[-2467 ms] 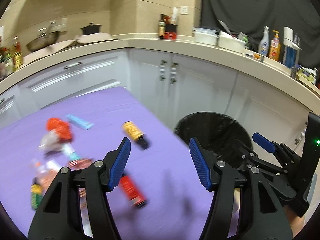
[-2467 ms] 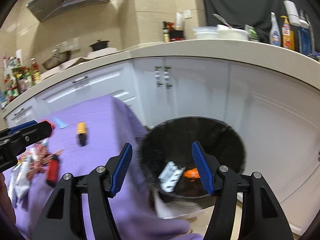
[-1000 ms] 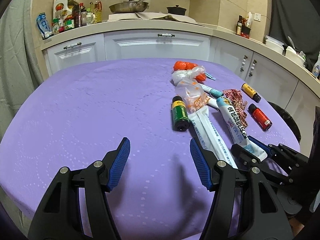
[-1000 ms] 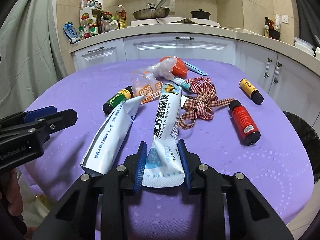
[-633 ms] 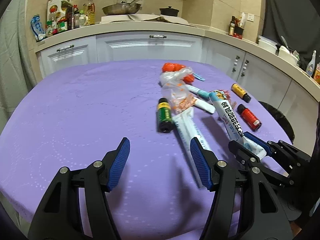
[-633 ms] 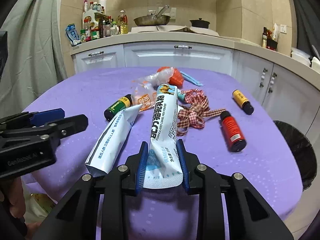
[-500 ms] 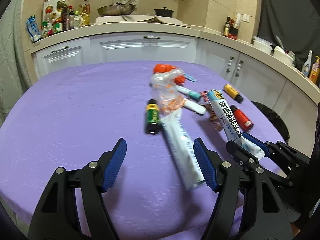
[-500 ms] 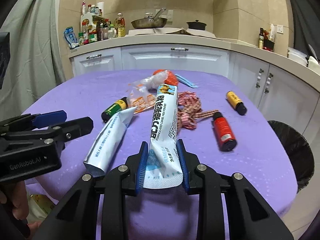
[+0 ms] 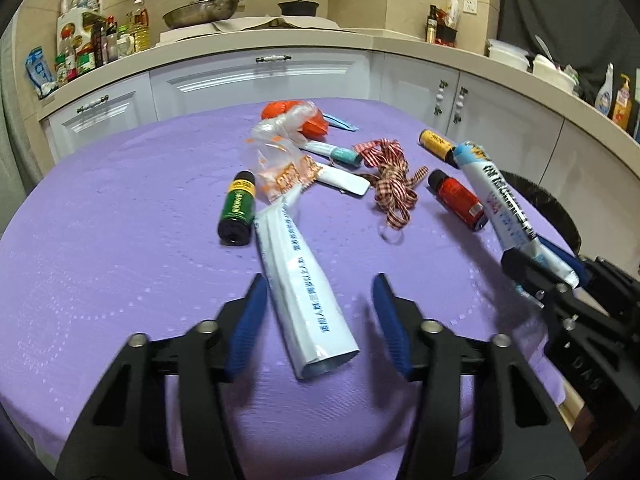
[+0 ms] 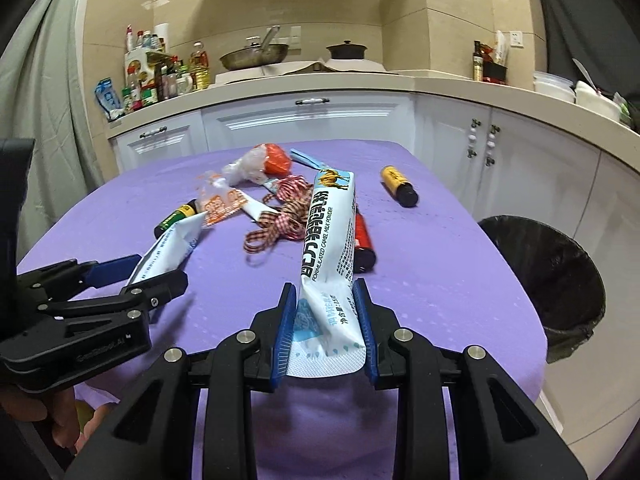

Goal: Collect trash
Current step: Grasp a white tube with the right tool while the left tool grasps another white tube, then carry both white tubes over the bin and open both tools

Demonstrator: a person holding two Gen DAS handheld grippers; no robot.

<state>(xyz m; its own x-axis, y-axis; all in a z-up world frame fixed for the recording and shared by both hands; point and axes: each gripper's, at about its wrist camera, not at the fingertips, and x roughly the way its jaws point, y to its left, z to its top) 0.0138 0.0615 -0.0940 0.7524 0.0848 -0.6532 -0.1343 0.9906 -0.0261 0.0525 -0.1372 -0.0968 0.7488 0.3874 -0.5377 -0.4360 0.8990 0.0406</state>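
Right gripper [image 10: 324, 322] pinches the near end of a camel-milk-powder sachet [image 10: 328, 240], which is lifted clear of the purple tablecloth [image 10: 420, 280]. Left gripper [image 9: 318, 320] straddles a second white sachet [image 9: 300, 284] lying flat on the cloth; its jaws are closing, left pad at the packet's edge, right pad still apart. Bottles, a checked ribbon [image 9: 390, 184] and wrappers lie beyond. Black-lined bin [image 10: 548, 268] stands beside the table.

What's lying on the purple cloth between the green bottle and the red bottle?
In the left wrist view, a white sachet and a tangled red checked ribbon lie between the green bottle and the red bottle.
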